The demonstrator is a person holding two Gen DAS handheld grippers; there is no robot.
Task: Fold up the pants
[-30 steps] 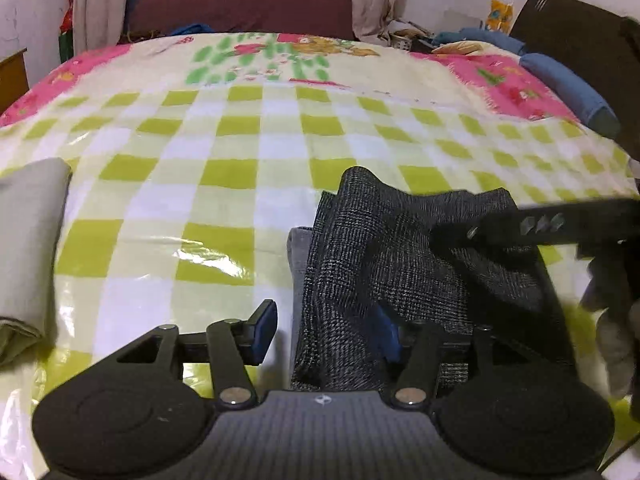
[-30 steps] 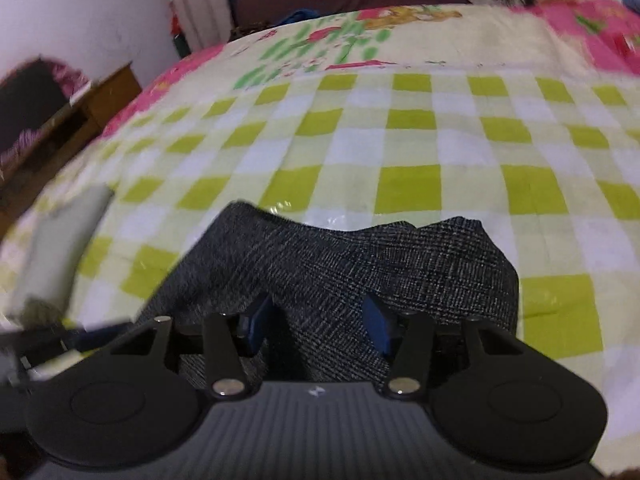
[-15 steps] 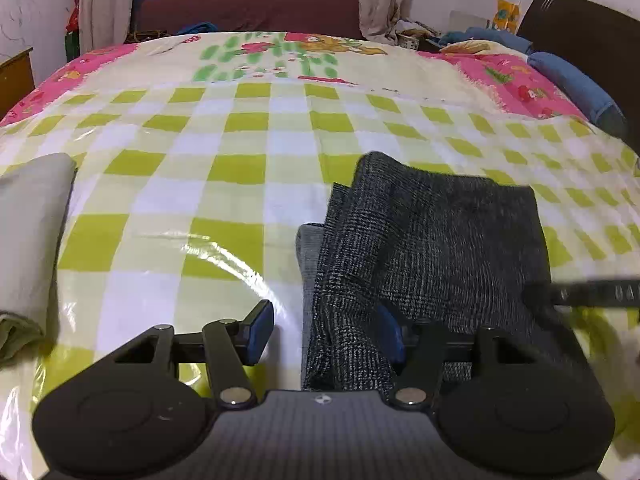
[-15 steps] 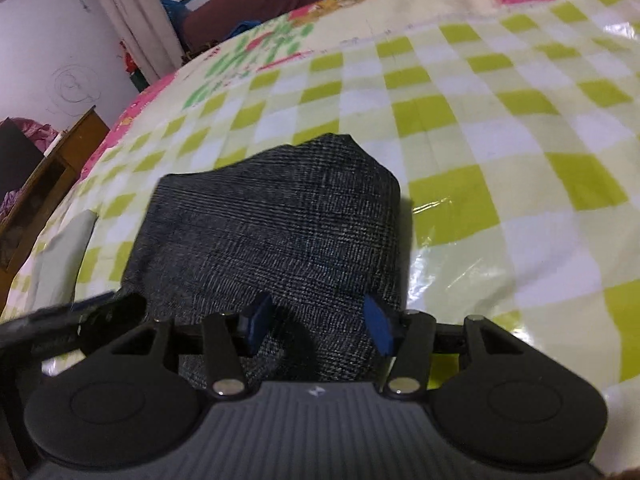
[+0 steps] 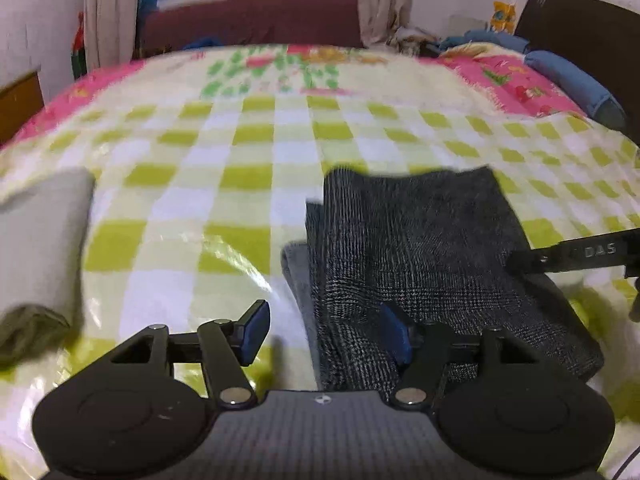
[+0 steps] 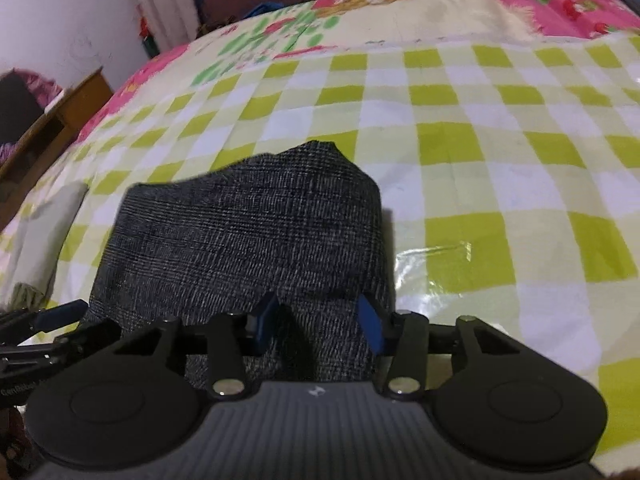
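Pants (image 5: 416, 248) lie folded in a dark bundle on the bed (image 5: 248, 168), with the left tool (image 5: 324, 330) just opened and the right tool (image 6: 316, 320) closing but gripping nothing, so each should only press the edges flat.

Left gripper (image 5: 324, 332) tilted down, fingers just opening wider — right gripper (image 6: 318, 324) just narrowing, fingers apart.
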